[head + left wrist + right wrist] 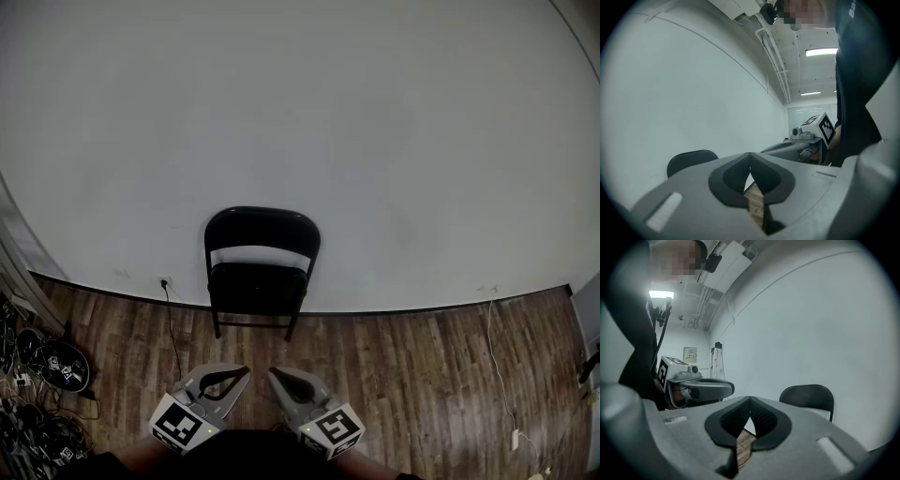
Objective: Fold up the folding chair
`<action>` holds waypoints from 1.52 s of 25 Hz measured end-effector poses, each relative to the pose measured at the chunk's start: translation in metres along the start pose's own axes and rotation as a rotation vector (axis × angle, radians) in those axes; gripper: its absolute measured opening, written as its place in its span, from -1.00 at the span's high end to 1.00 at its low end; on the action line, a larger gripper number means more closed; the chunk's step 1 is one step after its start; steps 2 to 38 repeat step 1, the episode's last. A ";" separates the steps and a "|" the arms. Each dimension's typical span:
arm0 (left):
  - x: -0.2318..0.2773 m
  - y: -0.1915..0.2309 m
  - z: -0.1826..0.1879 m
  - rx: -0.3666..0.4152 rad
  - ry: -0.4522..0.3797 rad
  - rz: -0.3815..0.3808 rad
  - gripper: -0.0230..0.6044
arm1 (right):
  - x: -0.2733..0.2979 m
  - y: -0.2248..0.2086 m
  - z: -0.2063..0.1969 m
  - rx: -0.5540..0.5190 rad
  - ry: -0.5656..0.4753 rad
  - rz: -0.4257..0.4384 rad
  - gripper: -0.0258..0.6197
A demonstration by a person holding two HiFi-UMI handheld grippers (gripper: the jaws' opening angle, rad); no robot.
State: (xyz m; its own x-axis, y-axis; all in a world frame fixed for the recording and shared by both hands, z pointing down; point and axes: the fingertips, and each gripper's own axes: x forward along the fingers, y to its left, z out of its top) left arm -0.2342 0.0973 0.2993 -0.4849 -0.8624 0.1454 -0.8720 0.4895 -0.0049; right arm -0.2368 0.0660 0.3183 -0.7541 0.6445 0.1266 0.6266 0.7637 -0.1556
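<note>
A black folding chair (258, 270) stands unfolded against the white wall, seat facing me; its backrest also shows in the left gripper view (690, 161) and the right gripper view (807, 397). My left gripper (246, 372) and right gripper (273, 372) hover side by side low in the head view, well short of the chair, tips angled toward each other. Both are shut with nothing between the jaws. The left gripper's jaws (751, 157) meet tip to tip, and so do the right gripper's (749, 400).
Wood plank floor (403, 375) runs between me and the chair. A cable (172, 328) hangs from a wall socket left of the chair. Tangled cables and gear (42, 375) lie at the far left. Another cord (497, 366) trails on the floor at the right.
</note>
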 end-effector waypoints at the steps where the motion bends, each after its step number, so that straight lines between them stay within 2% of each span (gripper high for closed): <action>1: 0.000 0.000 -0.002 -0.002 -0.001 0.000 0.92 | 0.000 0.000 -0.003 0.002 0.001 -0.001 0.92; 38: 0.000 0.000 -0.002 -0.002 -0.001 0.000 0.92 | 0.000 0.000 -0.003 0.002 0.001 -0.001 0.92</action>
